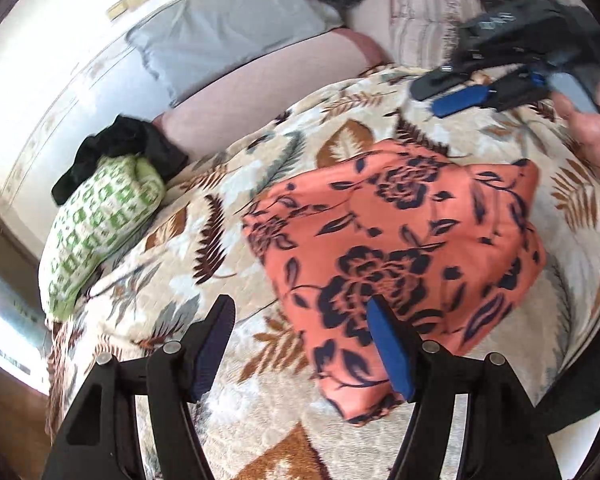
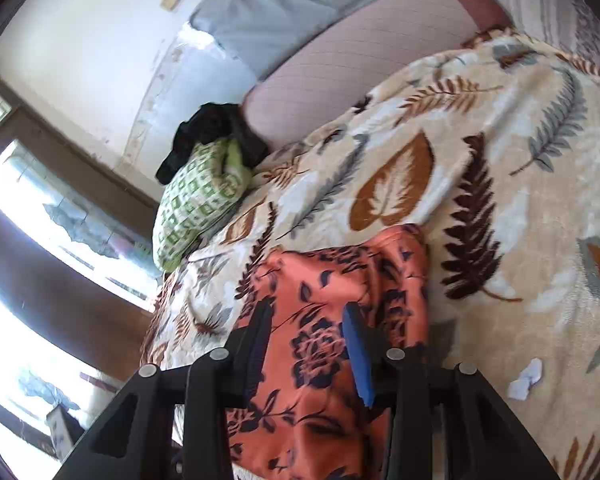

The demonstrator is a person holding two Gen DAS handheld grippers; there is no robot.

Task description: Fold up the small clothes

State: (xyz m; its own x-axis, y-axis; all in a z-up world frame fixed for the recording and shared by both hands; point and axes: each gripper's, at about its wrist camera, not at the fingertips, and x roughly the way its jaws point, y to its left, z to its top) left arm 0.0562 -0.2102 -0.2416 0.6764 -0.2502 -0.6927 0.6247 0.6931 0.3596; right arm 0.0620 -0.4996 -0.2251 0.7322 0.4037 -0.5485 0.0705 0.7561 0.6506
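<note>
Left gripper [image 1: 300, 320] gapes wide above the blanket [image 1: 236, 184], holding nothing; right gripper [image 2: 308, 320] part-open over the orange cloth [image 2: 332, 280], nothing gripped.

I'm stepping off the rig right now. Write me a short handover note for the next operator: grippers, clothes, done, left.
Left gripper: open, empty, above the near edge of the orange floral garment.
Right gripper: open, nothing pinched, over the same garment.
Orange garment: lies folded into a compact shape on the leaf-print blanket, released.
Green patterned cloth and black cloth: bunched together at the blanket's far edge, not folded.
Left: check the orange fold, then fold those two.
</note>
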